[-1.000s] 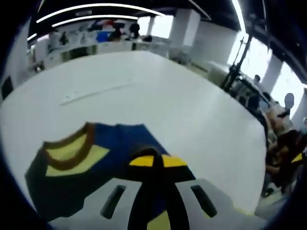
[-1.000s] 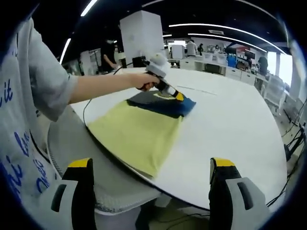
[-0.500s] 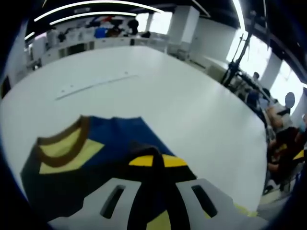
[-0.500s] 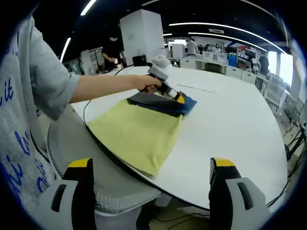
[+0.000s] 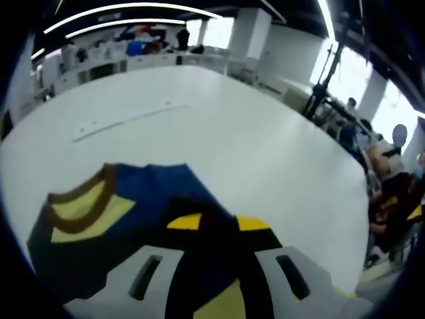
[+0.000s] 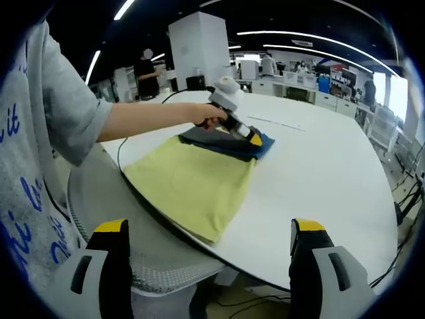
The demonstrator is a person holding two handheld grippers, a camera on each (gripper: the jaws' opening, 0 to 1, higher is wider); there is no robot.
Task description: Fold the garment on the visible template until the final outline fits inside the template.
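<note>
**Left gripper pinching the folded top of the shirt**

Left gripper is pinching the blue collar end of the shirt, its yellow tips sitting close together on the cloth. Right gripper is hanging spread and empty off the near edge of the desk, well apart from the shirt.

Judging progress: the blue top part is lying doubled over the yellow body, so one fold seems to be under way or just laid. The yellow body is lying flat and long toward the desk edge, so more folding looks to be needed. No template outline is showing clearly, so I cannot tell the fit.

Left gripper view is giving the close detail: the brown-trimmed neckline and a thin strip lying farther off on the desk. Right gripper view is giving the whole layout: the shirt's full outline, the person's arm reaching over it, and the left gripper resting at the blue end.
</note>
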